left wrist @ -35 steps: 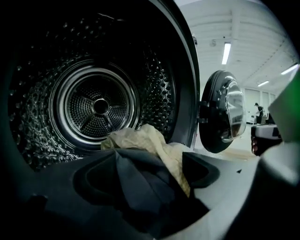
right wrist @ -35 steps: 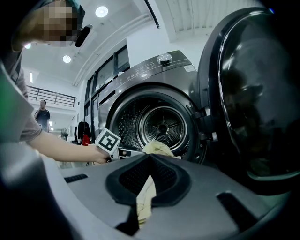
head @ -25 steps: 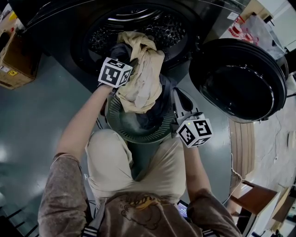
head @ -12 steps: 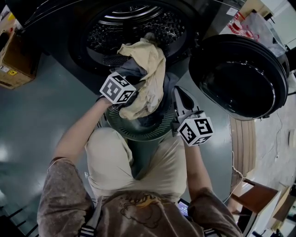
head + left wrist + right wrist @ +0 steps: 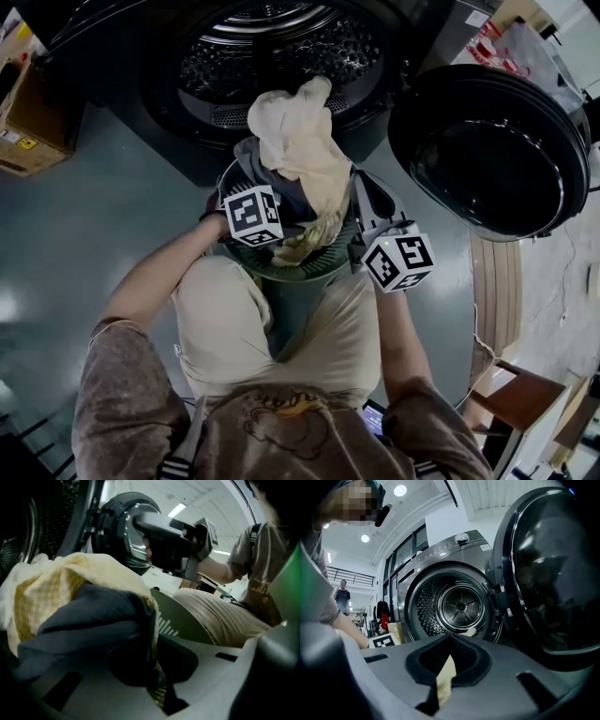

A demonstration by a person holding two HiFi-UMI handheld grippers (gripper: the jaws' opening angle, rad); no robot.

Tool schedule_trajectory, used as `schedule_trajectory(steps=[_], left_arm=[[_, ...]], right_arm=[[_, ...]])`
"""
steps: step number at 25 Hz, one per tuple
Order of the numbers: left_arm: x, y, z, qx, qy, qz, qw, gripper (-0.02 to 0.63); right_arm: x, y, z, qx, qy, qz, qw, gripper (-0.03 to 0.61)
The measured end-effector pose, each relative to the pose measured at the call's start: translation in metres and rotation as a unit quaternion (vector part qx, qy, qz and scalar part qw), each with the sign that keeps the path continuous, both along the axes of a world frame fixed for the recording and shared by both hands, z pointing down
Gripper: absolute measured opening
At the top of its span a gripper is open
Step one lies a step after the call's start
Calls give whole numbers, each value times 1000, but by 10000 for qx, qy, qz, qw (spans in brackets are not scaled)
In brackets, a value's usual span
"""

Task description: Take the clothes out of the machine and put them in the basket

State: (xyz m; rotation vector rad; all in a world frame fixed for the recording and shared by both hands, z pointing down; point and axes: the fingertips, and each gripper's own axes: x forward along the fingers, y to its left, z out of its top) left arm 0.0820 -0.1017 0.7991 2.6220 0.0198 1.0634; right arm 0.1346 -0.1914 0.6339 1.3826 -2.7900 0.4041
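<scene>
Now: left gripper (image 5: 295, 230) jaws pinching cream cloth (image 5: 298, 141) and grey garment (image 5: 272, 173); bundle over basket (image 5: 281, 272), near side of drum (image 5: 281, 47). Right gripper (image 5: 359, 183) jaws pinching cream strip (image 5: 446, 677).

— What is the machine (image 5: 440, 557) made of?
— A shiny perforated metal drum (image 5: 281, 56) and a glossy dark door (image 5: 487, 159).
— The laundry?
— Soft, waffle-woven cream cloth (image 5: 300, 141); matt grey cloth (image 5: 84, 620). The basket (image 5: 281, 270) is ribbed green plastic. The floor (image 5: 66, 234) is smooth and gleaming.
</scene>
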Motion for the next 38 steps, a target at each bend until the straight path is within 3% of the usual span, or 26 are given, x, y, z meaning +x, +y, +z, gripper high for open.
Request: schedule_trajectory(steps=[4,7,9,13,17,21,24,28,32,38], left_arm=[[2,40,8,-428,-77,783,9960,62],[4,50,2,-681,77,934,9933,83],[2,51,3,-637,0,1048,9924,114],[-5,47,2,-542,-54,1098,9925,115],[1,23,-27,-493,560,625,9953,112],[4,-24,-51,102,1061,-156,9942,130],[1,-59,-71,539,1431,-837,9847,144],[-10,-98,-102,1164,1749,-1696,9629,147],[-25,-123,-155,1417,2006,-2240,9431,147],[-37,-128,-259,1357,2015,-2282,9428,147]], right_arm=[[-2,0,1,-14,-13,3,10000,-3],[-3,0,3,-35,-11,4,10000,-3],[-4,1,6,-51,-1,6,10000,-3],[-5,1,8,-68,15,-1,10000,-3],[-5,-2,9,-80,32,-3,10000,-3],[-6,-6,10,-104,40,2,9999,-3],[-8,-10,10,-157,72,-14,9998,-3],[-10,-18,6,-325,142,-48,9994,-3],[-20,-27,-18,-479,281,-132,9984,-3],[-35,-32,-106,-658,426,-232,9967,-3]])
